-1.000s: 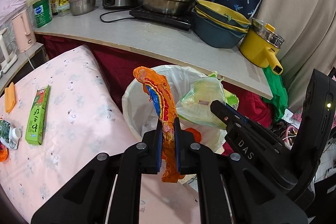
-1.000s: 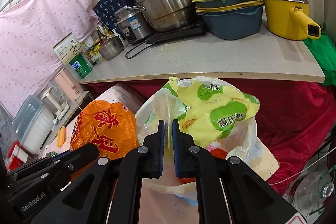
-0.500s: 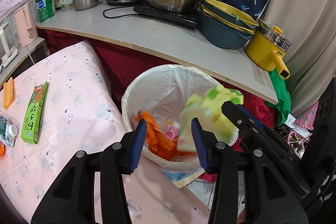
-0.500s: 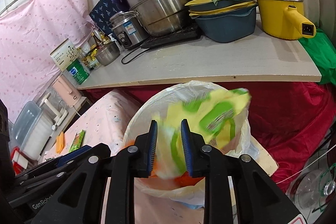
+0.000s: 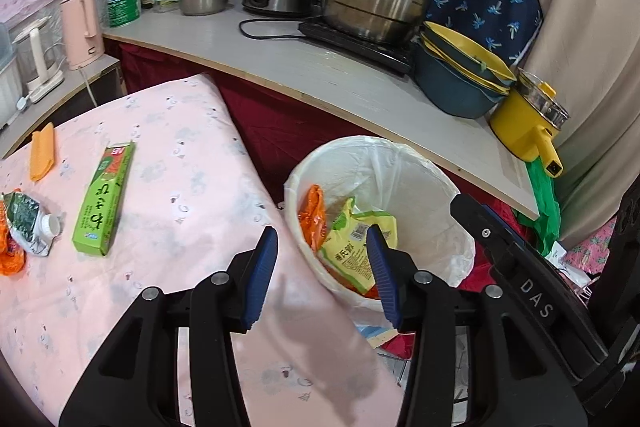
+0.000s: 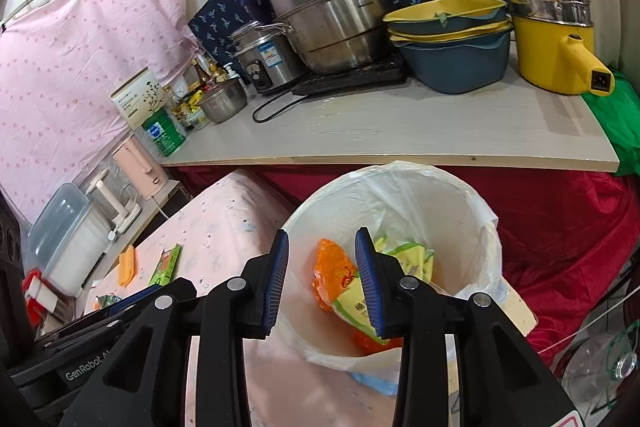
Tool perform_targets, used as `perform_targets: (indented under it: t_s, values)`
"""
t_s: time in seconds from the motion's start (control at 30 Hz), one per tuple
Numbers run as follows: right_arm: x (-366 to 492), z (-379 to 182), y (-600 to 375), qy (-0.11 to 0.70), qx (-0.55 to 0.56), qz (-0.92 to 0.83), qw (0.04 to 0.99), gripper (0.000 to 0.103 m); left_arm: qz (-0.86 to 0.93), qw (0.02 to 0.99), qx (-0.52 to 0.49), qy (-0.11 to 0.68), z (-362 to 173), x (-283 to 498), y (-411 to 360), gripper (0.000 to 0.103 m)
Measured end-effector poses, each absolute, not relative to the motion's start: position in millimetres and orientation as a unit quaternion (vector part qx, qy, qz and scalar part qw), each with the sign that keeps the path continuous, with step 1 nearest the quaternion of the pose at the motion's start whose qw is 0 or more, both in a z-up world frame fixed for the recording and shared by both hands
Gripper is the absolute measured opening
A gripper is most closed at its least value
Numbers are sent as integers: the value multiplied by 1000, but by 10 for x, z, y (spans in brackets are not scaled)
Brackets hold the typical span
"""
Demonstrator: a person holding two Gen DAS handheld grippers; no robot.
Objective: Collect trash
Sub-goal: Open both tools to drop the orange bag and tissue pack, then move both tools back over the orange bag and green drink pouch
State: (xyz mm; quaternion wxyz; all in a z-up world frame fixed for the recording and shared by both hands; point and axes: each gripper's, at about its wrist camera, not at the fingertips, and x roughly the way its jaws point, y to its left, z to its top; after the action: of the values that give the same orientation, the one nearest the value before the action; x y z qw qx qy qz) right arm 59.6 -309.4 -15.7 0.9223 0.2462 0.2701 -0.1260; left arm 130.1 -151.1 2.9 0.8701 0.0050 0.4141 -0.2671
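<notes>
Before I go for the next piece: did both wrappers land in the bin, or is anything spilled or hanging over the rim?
Nothing stands out. The orange wrapper and the yellow-green packet both lie inside the lined bin, nothing draped over its rim. Both grippers are open and empty.

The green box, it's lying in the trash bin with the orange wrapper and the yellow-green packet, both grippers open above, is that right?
Not quite. The green box lies on the pink tablecloth, outside the trash bin, as the left wrist view shows. The orange wrapper and yellow-green packet are in the bin, and the left gripper and right gripper are open.
</notes>
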Motion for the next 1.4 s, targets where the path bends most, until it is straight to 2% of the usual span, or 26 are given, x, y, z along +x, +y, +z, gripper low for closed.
perform_targets:
  t_s: [0.13,0.2,0.27,0.57,1.4]
  values:
    - [655,-96,-2911,272,235,-113,926,35,-251,876,-10,412,62,1320,-1269,44]
    - [690,-67,-2796,274,229,-105,928,37,-241,879,-18,411,78,1326,-1136,50]
    - [726,-38,-2680,276,223,-97,930,38,-230,884,-26,407,95,1322,-984,51]
    - [913,49,-2061,286,194,-52,937,45,-180,897,-61,400,136,1367,-278,51]
    - [1511,-134,-376,344,122,69,928,47,-34,896,-165,410,-177,1550,1683,51]
